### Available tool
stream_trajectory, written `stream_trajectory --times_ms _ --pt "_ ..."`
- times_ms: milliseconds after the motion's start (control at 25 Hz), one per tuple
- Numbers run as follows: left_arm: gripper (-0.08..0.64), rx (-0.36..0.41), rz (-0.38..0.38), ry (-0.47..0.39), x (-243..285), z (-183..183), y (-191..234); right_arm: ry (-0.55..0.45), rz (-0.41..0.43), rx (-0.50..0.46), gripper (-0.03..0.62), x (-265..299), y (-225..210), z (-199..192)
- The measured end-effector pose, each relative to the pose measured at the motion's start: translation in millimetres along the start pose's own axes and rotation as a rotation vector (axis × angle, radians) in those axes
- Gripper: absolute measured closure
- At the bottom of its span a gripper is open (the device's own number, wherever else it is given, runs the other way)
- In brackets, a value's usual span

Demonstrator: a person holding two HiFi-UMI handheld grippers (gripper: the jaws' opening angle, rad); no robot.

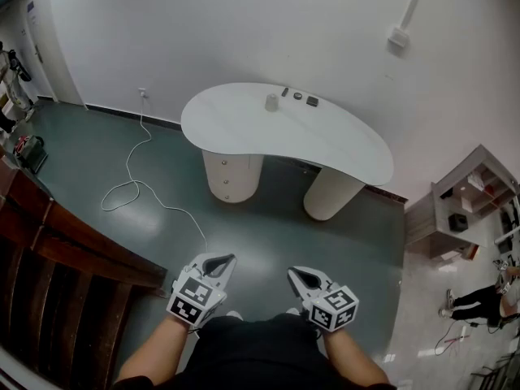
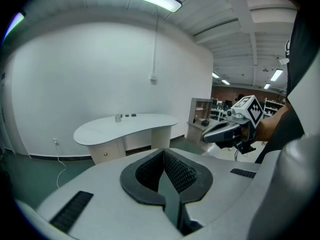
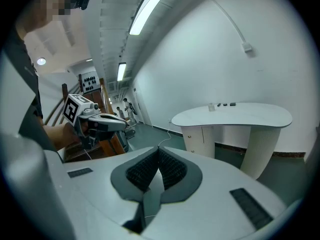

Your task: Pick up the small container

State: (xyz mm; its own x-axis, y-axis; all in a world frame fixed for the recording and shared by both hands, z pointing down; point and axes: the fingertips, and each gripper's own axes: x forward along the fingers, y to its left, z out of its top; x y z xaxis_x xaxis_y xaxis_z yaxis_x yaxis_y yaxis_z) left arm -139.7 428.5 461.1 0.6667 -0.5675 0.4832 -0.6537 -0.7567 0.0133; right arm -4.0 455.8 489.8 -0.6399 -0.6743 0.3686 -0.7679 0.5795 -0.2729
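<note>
Low in the head view, two claws sit side by side, the left claw (image 1: 218,263) and the right claw (image 1: 297,277). Each has its jaws pressed together on nothing. Well ahead of both stands one white table (image 1: 244,124) on two round pedestals (image 1: 232,175). One small container (image 1: 271,101) stands upright near the table's far edge, well apart from either claw. Three small dark things (image 1: 298,96) lie in a row just to its right. One white cable (image 1: 134,177) loops over the green floor ahead and to the left of the left claw. One shelf unit (image 1: 467,205) stands ahead and to the right of the right claw.

Seen from the left gripper view, the left claw (image 2: 164,152) has its two jaws meeting at the tips with nothing pinched. The table (image 2: 135,126) stands far ahead and slightly left of those tips, with the small container (image 2: 118,118) on its top. The right claw (image 2: 212,133) is off to the right, also pressed together.

Seen from the right gripper view, the right claw (image 3: 159,150) is likewise pressed together and holds nothing. The table (image 3: 240,116) lies far ahead and to the right of its tips, and the small container (image 3: 211,107) is on top near the three dark things (image 3: 225,104). The left claw (image 3: 119,121) is off to the left.
</note>
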Motion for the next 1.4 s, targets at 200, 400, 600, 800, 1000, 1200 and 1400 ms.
stream_trajectory --times_ms 200,400,600,800,1000,1200,1400 --pt "0.543 0.030 -0.008 0.031 -8 -19 17 0.020 -0.028 0.020 0.598 9 9 -9" --pt "0.543 -0.057 -0.022 0.000 -7 -24 29 0.043 -0.047 0.017 0.598 12 7 -10" --pt "0.543 -0.015 -0.024 0.026 9 -31 26 0.042 -0.042 0.012 0.598 20 -1 -5" --pt "0.543 -0.005 -0.027 0.031 31 -22 31 0.023 -0.028 0.030 0.598 35 -25 4" --pt "0.543 -0.002 -0.011 0.025 67 8 54 0.003 -0.008 0.021 0.598 59 -66 33" --pt "0.543 -0.005 0.004 0.013 109 43 82 -0.016 0.003 0.001 0.598 82 -116 70" --pt "0.543 -0.005 0.038 0.002 147 78 108 -0.024 0.015 -0.024 0.598 100 -165 104"
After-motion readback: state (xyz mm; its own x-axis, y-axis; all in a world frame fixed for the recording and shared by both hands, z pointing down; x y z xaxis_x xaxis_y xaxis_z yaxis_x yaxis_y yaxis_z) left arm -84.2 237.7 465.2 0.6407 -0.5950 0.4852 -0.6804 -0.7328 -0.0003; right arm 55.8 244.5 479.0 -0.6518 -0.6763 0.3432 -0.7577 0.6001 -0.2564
